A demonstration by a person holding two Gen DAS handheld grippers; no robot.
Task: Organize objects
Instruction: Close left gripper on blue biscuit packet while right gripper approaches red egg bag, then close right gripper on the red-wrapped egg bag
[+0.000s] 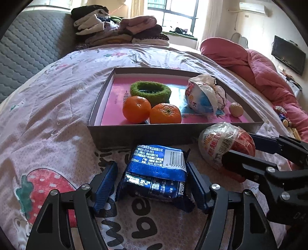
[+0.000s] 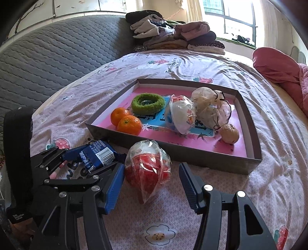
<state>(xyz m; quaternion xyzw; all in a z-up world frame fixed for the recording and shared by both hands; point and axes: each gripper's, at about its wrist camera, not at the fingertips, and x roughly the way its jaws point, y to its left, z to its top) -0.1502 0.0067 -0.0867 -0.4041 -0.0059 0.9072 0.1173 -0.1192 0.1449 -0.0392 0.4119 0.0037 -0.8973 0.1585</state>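
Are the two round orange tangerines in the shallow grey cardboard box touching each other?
Touching. In the right wrist view the tangerines sit pressed side by side with no gap in the box.

I see the bedsheet (image 2: 192, 202) under everything, pink-white, printed with strawberries and flowers. Along its far edge sits a pile of folded clothes (image 1: 119, 30), dark pieces on top, pale and mauve ones below. A grey quilted headboard (image 2: 57, 50) rises along the left edge. At the right edge a pink quilt (image 1: 265, 73) lies bunched up. Beyond the pile the window (image 1: 173, 13) is bright. A television (image 1: 288, 54) hangs on the right wall, an air conditioner (image 1: 252, 8) high above it.
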